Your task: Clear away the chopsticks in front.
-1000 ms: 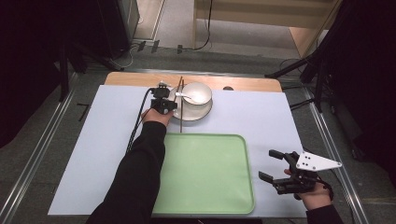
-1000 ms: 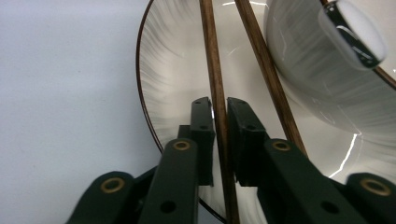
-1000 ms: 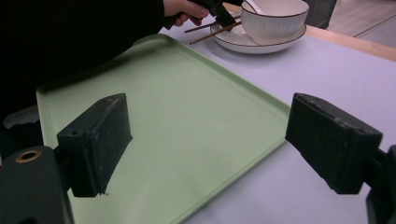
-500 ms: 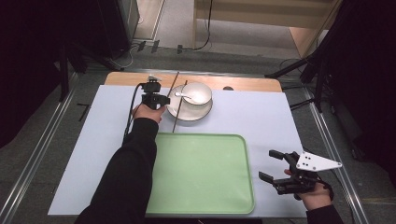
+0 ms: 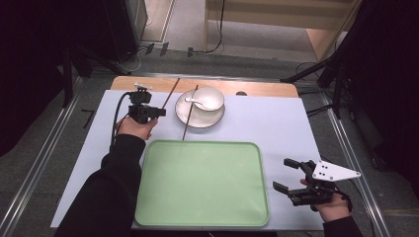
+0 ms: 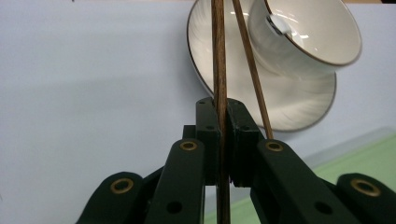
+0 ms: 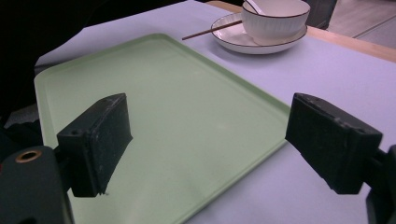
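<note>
High view, left to right: one chopstick (image 5: 171,93) is clamped in the closed left gripper (image 5: 157,112); a second chopstick (image 5: 189,112) leans on the plate (image 5: 215,119) beside the bowl (image 5: 208,98); the right gripper (image 5: 288,179) is held open beside the tray (image 5: 202,185). Slippage is likely if the thin stick pivots.

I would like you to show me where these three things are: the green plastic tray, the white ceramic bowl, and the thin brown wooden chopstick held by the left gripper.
green plastic tray (image 5: 202,197), high view, bare middle of its floor.
white ceramic bowl (image 5: 211,98), high view, inner wall.
thin brown wooden chopstick (image 6: 218,56), left gripper view, shaft above the closed jaws.
</note>
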Available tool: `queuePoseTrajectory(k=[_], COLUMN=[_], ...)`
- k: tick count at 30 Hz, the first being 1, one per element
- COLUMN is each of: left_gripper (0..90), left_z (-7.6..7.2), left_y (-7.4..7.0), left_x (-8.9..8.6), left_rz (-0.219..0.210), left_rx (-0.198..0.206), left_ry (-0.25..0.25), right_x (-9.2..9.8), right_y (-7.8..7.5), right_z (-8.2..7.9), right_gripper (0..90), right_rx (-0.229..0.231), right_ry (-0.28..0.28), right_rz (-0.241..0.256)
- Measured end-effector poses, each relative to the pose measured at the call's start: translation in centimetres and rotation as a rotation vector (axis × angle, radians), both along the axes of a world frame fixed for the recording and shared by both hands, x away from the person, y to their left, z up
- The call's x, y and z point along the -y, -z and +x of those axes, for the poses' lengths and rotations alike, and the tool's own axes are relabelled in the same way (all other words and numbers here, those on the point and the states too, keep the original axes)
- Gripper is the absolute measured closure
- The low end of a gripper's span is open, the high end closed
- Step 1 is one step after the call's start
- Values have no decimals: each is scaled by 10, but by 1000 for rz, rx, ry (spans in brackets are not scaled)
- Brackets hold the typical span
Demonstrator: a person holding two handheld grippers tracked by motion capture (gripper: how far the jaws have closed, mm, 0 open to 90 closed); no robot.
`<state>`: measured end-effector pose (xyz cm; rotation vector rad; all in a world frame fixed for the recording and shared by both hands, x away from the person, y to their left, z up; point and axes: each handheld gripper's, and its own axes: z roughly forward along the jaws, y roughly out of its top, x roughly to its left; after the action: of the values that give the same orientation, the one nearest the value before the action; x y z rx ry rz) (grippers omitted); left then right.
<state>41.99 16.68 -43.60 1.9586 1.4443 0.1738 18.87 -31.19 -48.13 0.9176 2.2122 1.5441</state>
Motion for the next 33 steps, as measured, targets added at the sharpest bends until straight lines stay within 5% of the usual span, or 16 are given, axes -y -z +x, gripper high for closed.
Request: queuePoseTrajectory(k=[19,33], left_gripper=[859,859], left_z=[-73,-124], left_y=[8,23], left_x=[-26,-33], left_rz=[-16,-52], left_rx=[15,-45], left_ry=[31,29], right_x=[-1,-3], right_y=[0,-1], right_z=[0,2], right_gripper=[148,148], right_rx=[0,7], right_ry=[-2,-11], right_rz=[0,-1])
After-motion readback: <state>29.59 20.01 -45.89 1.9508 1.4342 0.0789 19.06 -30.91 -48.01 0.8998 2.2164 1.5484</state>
